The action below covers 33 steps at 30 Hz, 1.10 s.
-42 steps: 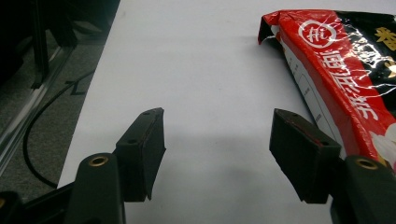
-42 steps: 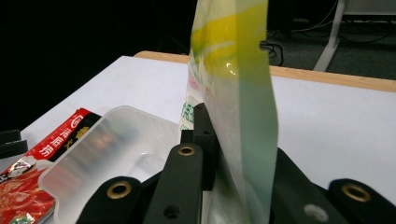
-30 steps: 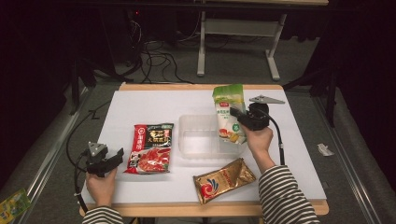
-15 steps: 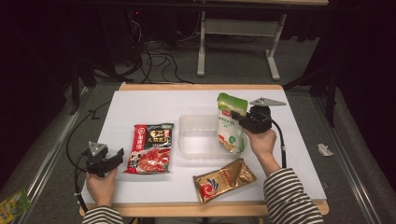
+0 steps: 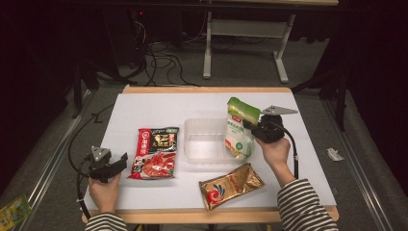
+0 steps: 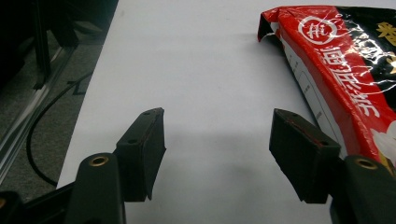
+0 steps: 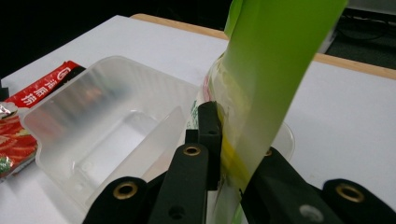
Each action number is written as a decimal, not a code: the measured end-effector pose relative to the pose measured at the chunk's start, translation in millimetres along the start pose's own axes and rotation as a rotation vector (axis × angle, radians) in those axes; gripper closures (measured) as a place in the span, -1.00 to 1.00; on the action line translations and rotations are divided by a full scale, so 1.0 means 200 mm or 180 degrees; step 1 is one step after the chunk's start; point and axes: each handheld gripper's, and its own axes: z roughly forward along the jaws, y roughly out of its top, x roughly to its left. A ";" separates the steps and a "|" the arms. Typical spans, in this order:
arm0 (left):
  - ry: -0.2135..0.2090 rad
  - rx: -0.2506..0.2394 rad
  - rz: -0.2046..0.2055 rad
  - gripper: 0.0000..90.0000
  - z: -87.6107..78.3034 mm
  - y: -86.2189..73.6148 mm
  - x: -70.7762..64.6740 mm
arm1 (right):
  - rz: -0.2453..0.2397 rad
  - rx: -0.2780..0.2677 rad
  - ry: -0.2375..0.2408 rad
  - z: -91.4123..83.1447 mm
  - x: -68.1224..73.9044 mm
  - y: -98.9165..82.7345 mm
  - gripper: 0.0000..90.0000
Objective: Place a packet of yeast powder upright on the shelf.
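From my end: green-topped pouch (image 7: 275, 70) ran off the top edge in the right gripper view, and it hid the right gripper's (image 7: 233, 154) far jaw tip. Red packet (image 6: 345, 79) was cut off at the right edge. Print on gold packet (image 5: 231, 185) was too small to read.

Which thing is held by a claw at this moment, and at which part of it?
The right claw grips the green and white bag at its side edge, upright at the clear tray. The left claw is open and holds nothing.
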 end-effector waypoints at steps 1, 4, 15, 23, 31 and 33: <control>0.0000 0.0000 -0.0002 -0.19 0.00 0.00 0.00 | 0.0017 0.0012 -0.0006 0.00 0.00 -0.01 1.00; 0.0000 0.0002 0.0000 -0.19 0.00 0.00 0.00 | 0.0002 0.0035 -0.0009 0.00 -0.01 -0.04 1.00; 0.0013 0.0010 0.0012 -0.19 0.00 0.00 0.00 | -0.0032 0.0115 0.0007 0.00 -0.03 -0.13 1.00; -0.0003 0.0028 0.0001 -0.19 0.00 0.00 0.00 | 0.0026 0.0025 0.0021 -0.02 -0.04 -0.13 0.87; 0.0000 0.0036 -0.0001 -0.19 0.01 0.00 0.00 | 0.0032 -0.0063 0.0016 -0.07 -0.06 -0.14 0.53; 0.0005 0.0044 0.0001 -0.19 0.01 0.00 0.00 | 0.0014 -0.0093 0.0021 -0.08 -0.07 -0.13 0.38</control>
